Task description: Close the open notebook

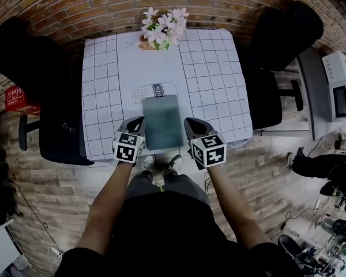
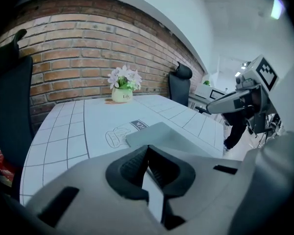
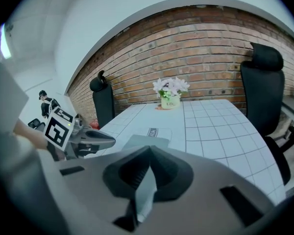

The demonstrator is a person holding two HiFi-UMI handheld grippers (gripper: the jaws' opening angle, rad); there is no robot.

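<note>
While the left gripper [image 1: 135, 122] and right gripper [image 1: 194, 123] both have their jaws pressed together on nothing, they flank the notebook [image 1: 163, 122], one just beside each long edge. It lies flat at the table's [image 1: 216, 79] 6 o'clock, with its near end right at the table edge. It reads as one thin grey slab with no spread pages showing, so I cannot tell whether a cover is left to fold.

I judge it light, with a stiffish cover and limp leaves, and likely to slide on the cloth. The free edge of a raised cover is the place to pinch or nudge, with the other tool pressing down near the spine. The drop at 6 o'clock is the hazard. Open cloth runs toward 12 o'clock, where flowers [image 1: 163, 26] stand well apart. Dark chairs [image 1: 52, 97] sit at 9 and 3 o'clock.
</note>
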